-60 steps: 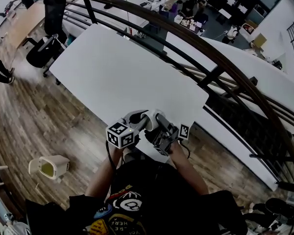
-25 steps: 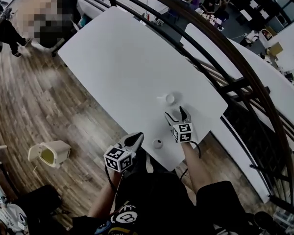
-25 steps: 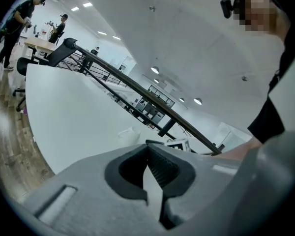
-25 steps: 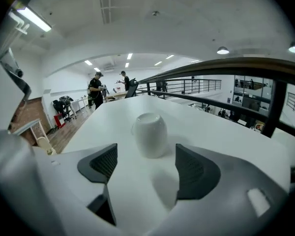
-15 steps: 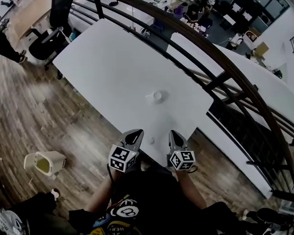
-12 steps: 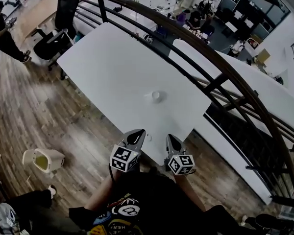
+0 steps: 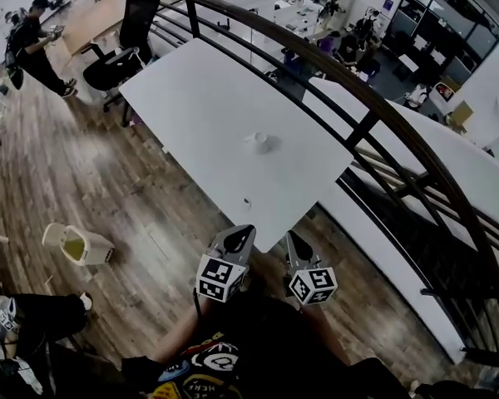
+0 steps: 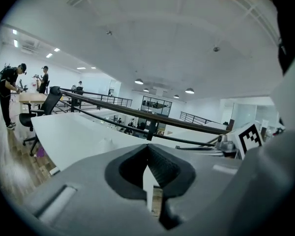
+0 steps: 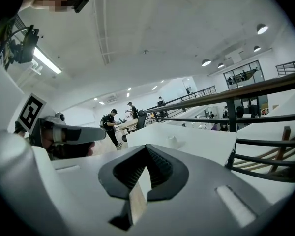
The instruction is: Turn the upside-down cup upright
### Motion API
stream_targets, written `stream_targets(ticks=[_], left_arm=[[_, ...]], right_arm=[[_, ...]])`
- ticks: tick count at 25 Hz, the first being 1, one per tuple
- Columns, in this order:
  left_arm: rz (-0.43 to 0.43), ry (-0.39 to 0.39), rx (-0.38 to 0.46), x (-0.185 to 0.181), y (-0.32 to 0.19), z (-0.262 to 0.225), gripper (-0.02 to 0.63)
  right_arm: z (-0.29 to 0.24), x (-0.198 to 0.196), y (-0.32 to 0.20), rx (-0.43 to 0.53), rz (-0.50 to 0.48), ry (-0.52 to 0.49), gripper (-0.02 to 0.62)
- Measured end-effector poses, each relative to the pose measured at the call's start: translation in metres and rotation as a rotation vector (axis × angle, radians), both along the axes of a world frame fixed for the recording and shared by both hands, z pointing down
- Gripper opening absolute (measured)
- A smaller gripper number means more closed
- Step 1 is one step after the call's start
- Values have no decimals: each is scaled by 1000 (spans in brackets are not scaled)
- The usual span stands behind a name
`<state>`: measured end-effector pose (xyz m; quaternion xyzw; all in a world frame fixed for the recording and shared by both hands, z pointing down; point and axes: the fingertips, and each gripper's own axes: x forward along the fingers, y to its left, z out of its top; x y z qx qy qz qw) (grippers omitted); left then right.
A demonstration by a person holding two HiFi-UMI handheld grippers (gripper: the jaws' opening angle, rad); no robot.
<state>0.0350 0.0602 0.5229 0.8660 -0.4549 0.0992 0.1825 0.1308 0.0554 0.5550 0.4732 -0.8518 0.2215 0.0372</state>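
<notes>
Change, right tongs [image 7: 293, 241]: a second ago they stand wide open over the table, just beside the cup; now the jaws are closed flat on each other with nothing between them, and they sit back off the near table edge, close to the person's body.
Change, left tongs [image 7: 239, 234]: closed and empty then as now; also drawn back off the table, level with the right pair.
Cup [image 7: 260, 140]: alone on the white table [image 7: 191, 98], well apart from both tongs, handle towards the left in the head view. A pale ring shows at its top, so I read the mouth as facing up; it is too small to be certain.
Small round item [image 7: 246, 202]: on the table between the cup and the near edge; identity not resolvable. Its place relative to the cup is unchanged.
Meaning for task: the release looks complete and nothing is gripped. Judgement: the turning step is done and this is the retreat.
Open check: confirm the upright cup from a closer view; the right gripper view shows it only as a small white shape.
</notes>
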Motion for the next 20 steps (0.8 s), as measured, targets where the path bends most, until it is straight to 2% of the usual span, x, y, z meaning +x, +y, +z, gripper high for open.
stream_targets(ticks=[3, 10, 16, 20], left_arm=[[8, -27, -21, -5, 12, 3, 6], [51, -35, 49, -13, 14, -27, 6], [121, -60, 47, -6, 32, -20, 5], [127, -63, 64, -4, 46, -24, 6]], right_arm=[[-10, -6, 8, 11, -1, -21, -2], [-33, -22, 18, 31, -14, -2, -2], [-35, -31, 33, 49, -14, 6, -2], [-37, -31, 51, 55, -28, 21, -2]])
